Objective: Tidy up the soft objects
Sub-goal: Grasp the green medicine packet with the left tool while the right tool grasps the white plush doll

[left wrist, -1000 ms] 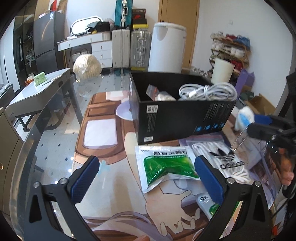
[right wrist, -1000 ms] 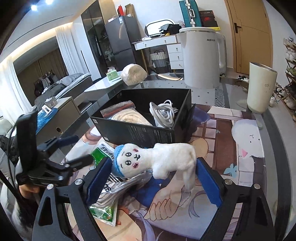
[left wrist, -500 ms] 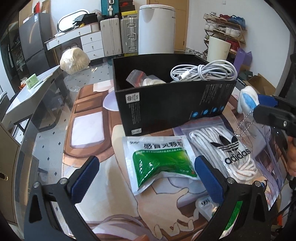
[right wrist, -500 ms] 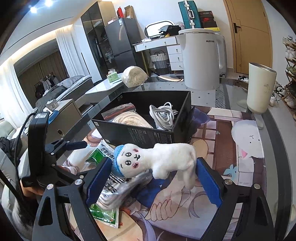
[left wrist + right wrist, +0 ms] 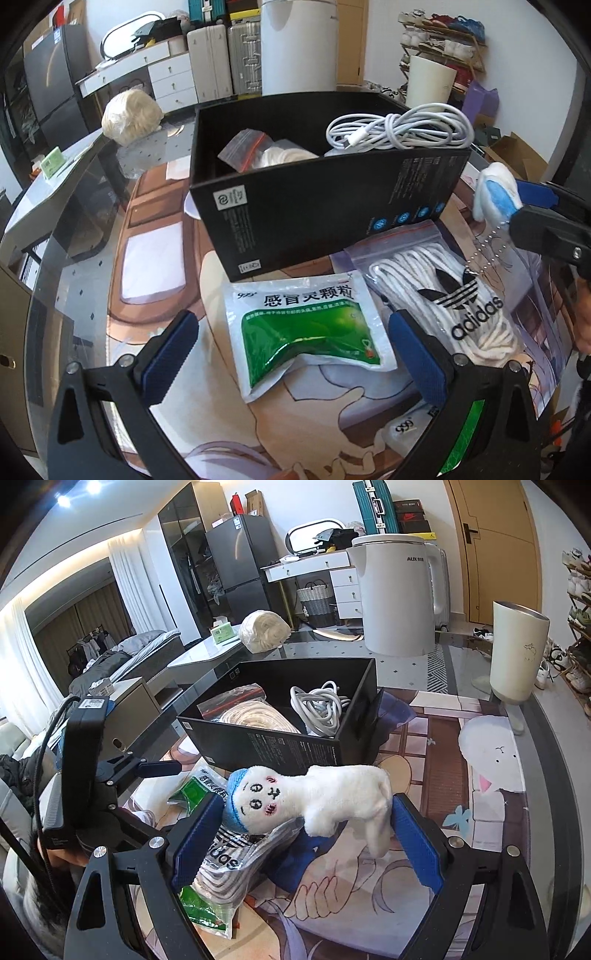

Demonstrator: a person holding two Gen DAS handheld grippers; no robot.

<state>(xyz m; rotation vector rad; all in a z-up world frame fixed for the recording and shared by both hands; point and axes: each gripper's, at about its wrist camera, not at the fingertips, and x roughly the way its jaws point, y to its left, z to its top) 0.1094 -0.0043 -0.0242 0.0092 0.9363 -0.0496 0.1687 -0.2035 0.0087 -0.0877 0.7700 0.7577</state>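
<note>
My right gripper (image 5: 306, 830) is shut on a white plush toy (image 5: 314, 797) with a blue cap, held above the table in front of the black box (image 5: 280, 746). The toy's head also shows in the left wrist view (image 5: 496, 192) at the right. My left gripper (image 5: 291, 354) is open and empty, low over a green medicine pouch (image 5: 306, 328). A zip bag of white rope marked adidas (image 5: 450, 299) lies right of the pouch. The black box (image 5: 314, 218) holds a white cable coil (image 5: 399, 133) and a bagged rope (image 5: 258, 151).
A white kettle (image 5: 395, 594) and a cream tumbler (image 5: 517, 653) stand beyond the box. A wrapped rope bundle (image 5: 131, 116) lies at the far left. A second green pouch (image 5: 458, 439) lies under my left gripper's right finger. The table has a printed mat (image 5: 436, 753).
My left gripper has moved closer to the box and the green pouch. My right gripper has kept hold of the plush toy and barely shifted.
</note>
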